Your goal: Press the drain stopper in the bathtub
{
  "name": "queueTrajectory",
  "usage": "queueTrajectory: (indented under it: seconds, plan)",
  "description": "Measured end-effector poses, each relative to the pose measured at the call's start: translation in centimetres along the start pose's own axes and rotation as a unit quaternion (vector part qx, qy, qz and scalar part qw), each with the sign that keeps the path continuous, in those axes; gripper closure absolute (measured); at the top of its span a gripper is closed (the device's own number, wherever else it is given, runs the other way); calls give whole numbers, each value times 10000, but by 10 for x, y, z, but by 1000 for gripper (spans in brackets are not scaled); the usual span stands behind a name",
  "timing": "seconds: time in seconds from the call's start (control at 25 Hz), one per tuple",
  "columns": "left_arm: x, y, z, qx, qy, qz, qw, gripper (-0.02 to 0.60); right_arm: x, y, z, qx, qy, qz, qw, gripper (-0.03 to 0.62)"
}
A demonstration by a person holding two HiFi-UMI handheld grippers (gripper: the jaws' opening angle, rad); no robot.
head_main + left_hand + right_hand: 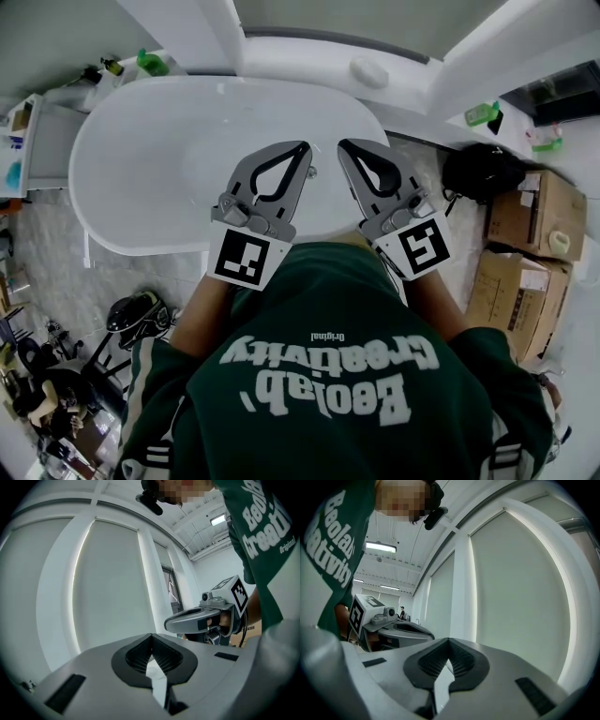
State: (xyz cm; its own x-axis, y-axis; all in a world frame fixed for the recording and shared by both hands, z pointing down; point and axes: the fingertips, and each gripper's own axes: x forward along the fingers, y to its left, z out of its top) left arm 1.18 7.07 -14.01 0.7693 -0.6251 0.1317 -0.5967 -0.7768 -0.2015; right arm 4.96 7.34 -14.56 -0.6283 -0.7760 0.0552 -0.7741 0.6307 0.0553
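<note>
Two grippers are hovering side by side over the near end of the white bathtub [159, 159]. The left gripper [302, 150] and the right gripper [345, 147] are pointing away from the person, tips leaning toward each other. Each one's jaws are meeting tip to tip, clenched on nothing. Bare forearms are reaching out behind the marker cubes, which are covering the hands in the head view. Between the two grippers, below their tips, a small grey knob is showing on the tub's inner surface, seemingly the drain stopper [311, 172], though it is too small to make out clearly. Both gripper views are facing pale window panels [112, 583], leaving the tub out of frame.
</note>
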Motion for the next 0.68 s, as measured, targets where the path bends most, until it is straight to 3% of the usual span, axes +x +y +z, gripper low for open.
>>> queueTrajectory:
  seconds: [0.24,0.48,0.68]
  plan:
    - [-4,4,-3,2,34,50,10000,577,7,11,1,-39,-23,175,9998,585]
    - [-4,8,-6,-328,11,94,9994,577,9,11,-2,-38,73,235,9997,585]
    - [2,9,-8,-127,79,73,9999,577,12,3,-2,-96,64,224,9997,585]
